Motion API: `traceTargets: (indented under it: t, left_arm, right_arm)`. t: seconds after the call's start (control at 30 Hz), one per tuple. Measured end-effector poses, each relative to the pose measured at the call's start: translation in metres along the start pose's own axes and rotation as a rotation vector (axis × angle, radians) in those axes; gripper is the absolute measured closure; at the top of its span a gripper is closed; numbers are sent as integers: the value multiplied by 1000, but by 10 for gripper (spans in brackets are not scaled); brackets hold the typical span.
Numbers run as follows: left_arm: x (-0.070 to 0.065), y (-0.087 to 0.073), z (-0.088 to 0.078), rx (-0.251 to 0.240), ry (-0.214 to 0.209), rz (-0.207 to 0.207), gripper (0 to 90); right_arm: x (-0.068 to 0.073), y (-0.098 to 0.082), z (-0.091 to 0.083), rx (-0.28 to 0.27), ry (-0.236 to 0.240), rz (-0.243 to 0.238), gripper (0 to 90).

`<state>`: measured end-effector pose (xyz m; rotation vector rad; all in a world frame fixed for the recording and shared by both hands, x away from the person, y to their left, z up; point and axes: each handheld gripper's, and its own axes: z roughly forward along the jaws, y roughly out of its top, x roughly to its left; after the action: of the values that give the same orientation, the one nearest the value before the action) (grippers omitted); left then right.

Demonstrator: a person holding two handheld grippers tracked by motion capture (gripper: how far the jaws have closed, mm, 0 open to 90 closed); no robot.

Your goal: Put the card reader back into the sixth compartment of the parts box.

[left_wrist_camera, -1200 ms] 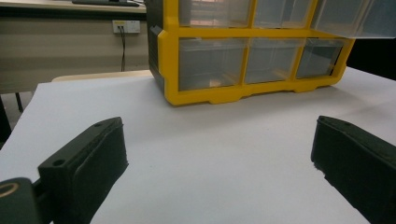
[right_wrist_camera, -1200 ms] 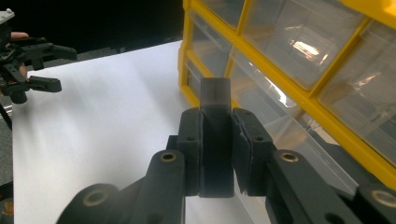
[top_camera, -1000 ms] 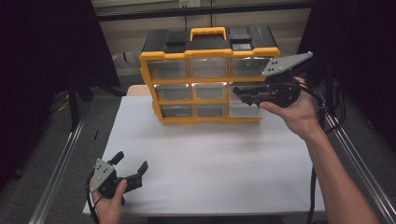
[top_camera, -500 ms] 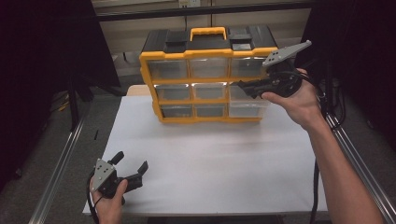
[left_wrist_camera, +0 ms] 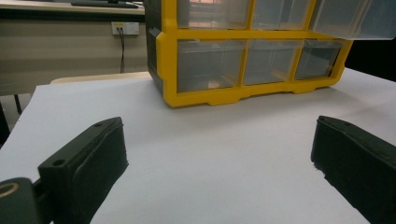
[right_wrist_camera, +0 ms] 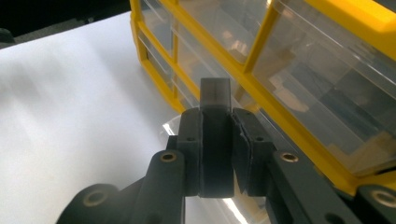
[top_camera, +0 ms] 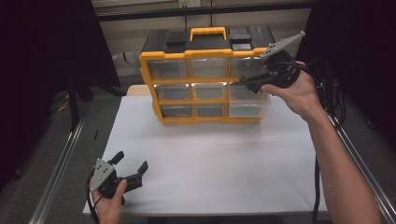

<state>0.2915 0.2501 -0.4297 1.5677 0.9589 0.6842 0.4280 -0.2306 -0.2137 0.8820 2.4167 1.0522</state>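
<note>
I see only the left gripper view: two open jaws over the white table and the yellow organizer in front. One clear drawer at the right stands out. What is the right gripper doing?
Observer: The right gripper is shut on a small dark block.
Operator: Where is it, relative to the organizer?
Observer: In the high view it is held up in front of the organizer's right column, about level with the middle row, by the pulled-out drawer.
Operator: Is something already in that drawer?
Observer: I cannot tell; the right gripper view shows just its clear wall below the jaws.
</note>
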Motion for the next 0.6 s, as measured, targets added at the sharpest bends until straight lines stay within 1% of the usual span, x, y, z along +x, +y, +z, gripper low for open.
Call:
traceTargets:
  t: [0.07, 0.13, 0.33, 0.5, 0.6]
  left_arm:
    - [0, 0, 0, -1, 0, -3, 33]
    - [0, 0, 0, 0, 0, 1, 33]
    - [0, 0, 0, -3, 2, -1, 33]
    - [0, 0, 0, -3, -3, -2, 33]
    - [0, 0, -1, -3, -4, -3, 33]
  right_arm:
    - [-3, 0, 2, 17, -4, 5, 741]
    - [-5, 1, 3, 22, -4, 13, 741]
    - [-11, 1, 11, 58, -1, 12, 741]
    - [-9, -1, 19, 99, -14, 9, 741]
    - [-9, -2, 22, 114, -6, 6, 741]
